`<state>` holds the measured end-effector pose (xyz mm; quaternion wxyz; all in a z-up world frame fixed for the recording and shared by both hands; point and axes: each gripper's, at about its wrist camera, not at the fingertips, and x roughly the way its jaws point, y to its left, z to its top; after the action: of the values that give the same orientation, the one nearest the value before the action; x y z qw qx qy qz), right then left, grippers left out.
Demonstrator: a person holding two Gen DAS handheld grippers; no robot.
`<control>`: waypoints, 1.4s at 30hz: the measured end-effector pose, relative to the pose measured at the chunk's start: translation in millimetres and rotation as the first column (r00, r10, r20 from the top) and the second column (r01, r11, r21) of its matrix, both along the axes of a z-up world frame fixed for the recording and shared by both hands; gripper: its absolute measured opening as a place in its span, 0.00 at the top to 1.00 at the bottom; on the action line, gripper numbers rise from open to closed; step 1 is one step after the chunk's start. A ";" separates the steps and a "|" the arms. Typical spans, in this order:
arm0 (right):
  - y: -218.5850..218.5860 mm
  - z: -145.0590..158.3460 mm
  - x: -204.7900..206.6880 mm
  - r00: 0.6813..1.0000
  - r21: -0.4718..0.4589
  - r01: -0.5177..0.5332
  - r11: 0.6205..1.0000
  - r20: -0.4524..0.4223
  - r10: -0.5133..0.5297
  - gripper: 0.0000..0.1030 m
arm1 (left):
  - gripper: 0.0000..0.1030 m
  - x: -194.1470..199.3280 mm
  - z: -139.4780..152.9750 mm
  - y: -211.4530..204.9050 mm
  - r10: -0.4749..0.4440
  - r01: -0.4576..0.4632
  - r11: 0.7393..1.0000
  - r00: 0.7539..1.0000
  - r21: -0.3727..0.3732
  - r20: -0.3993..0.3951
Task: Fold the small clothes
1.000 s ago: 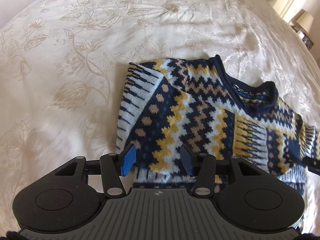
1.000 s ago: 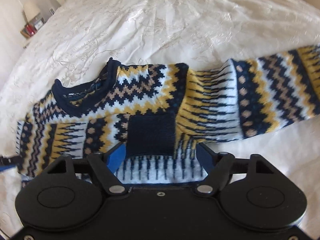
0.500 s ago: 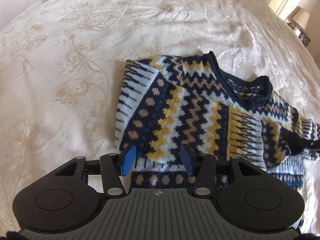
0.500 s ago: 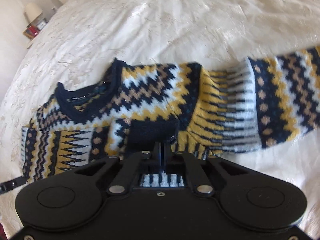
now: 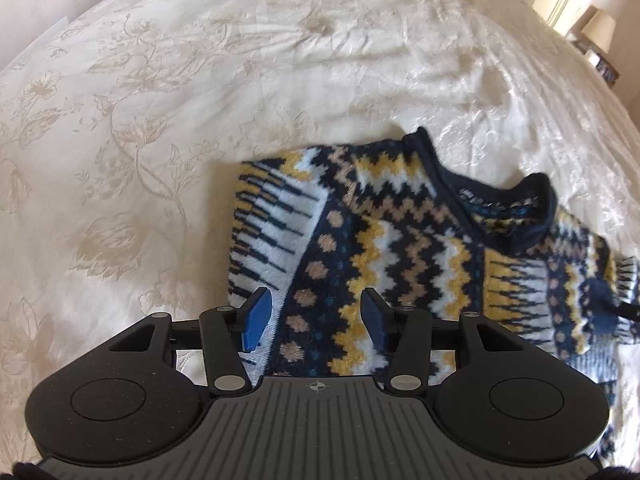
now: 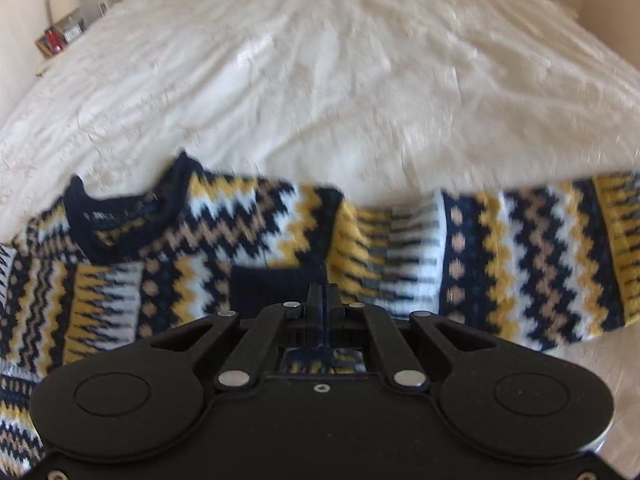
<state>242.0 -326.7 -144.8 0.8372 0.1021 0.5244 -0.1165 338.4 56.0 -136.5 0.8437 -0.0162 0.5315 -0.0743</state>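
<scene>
1. The sweater (image 5: 400, 248) is a small knit with zigzag, dot and spike bands in navy, mustard, tan and white, edged by a rolled navy collar (image 5: 516, 216).
2. It lies front-up on the bed (image 5: 200, 100). The sleeve on one side is folded in over the chest; in the right wrist view the other sleeve (image 6: 520, 264) stretches out sideways across the bedspread.
3. A plain navy cuff (image 6: 272, 288) rests on the chest just ahead of the right gripper (image 6: 322, 300).
4. The right gripper's jaws are pressed together on knit fabric beside that cuff; striped cloth shows pinched between them. This view is blurred.
5. The left gripper (image 5: 314, 320) hovers over the sweater's lower edge, its blue jaws spread wide with nothing between them.
6. The bedspread is cream with a pale floral pattern, wrinkled behind the collar.
7. A lamp (image 5: 598, 30) stands beyond the bed's far corner.
</scene>
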 end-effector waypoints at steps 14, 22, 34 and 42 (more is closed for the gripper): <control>3.5 -1.6 -28.7 0.998 0.031 0.055 0.998 -0.031 -0.054 0.40 | 0.18 -0.8 -19.3 3.8 -0.063 0.061 0.998 0.995 -0.028 -0.078; 34.9 16.5 -40.7 1.000 0.054 -0.004 0.999 0.012 0.003 0.23 | 0.11 -41.0 -0.1 -5.4 -0.118 0.113 0.991 0.991 -0.073 -0.064; 82.4 35.9 -91.0 0.997 0.035 -0.070 0.997 0.036 0.069 0.05 | 0.06 -108.2 -26.1 -21.6 -0.130 0.132 0.991 0.975 -0.002 -0.183; 85.8 47.4 -118.7 0.999 0.025 -0.024 0.999 0.049 0.023 0.02 | 0.00 -103.8 -52.9 -32.4 -0.131 0.150 0.986 0.966 0.072 -0.225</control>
<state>123.4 -240.9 -97.4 0.8498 0.1096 0.5063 -0.0973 234.6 23.6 -189.4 0.7723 0.0508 0.6240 -0.1082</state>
